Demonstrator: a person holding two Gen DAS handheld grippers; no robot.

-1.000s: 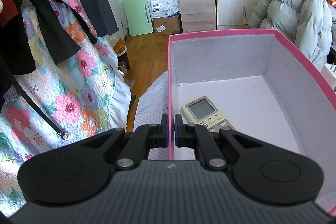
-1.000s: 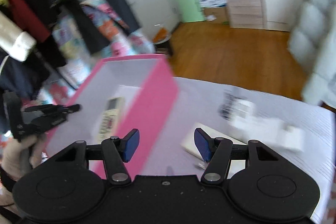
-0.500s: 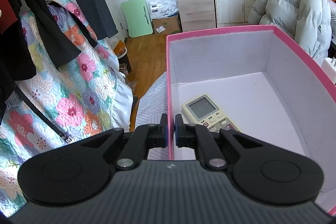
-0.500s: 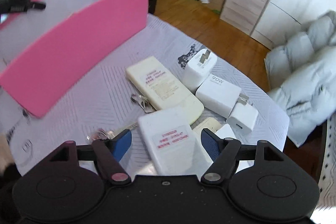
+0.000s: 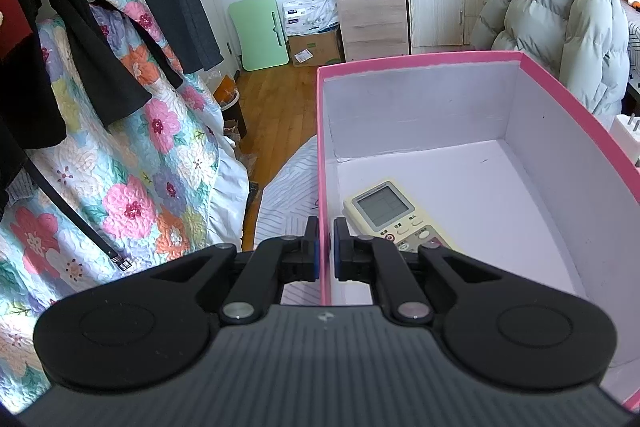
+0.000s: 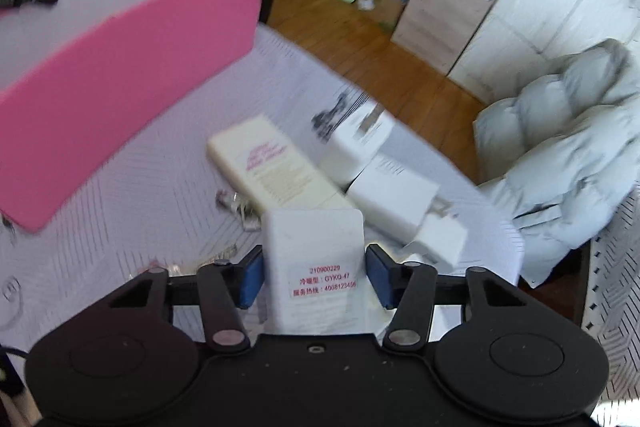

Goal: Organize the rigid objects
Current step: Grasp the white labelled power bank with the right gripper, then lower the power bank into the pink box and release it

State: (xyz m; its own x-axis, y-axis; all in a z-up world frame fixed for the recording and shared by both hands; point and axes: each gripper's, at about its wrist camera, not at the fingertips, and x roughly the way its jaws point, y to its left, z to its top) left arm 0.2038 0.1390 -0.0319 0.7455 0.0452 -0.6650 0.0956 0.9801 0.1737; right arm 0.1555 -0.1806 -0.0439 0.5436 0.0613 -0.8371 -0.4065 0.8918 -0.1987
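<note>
Pink box (image 5: 325, 147) wall is clamped by the left gripper (image 5: 326, 247); the right gripper (image 6: 314, 275), jaws just closing, is set around a white remote (image 6: 314, 247), contact unclear.

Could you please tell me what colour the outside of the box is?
Pink outside, white inside the box; the right wrist view shows it best.

right gripper (image 6: 315, 277) fingers just closing around white remote (image 6: 316, 259) | pink box (image 6: 120, 67) upper left
</note>
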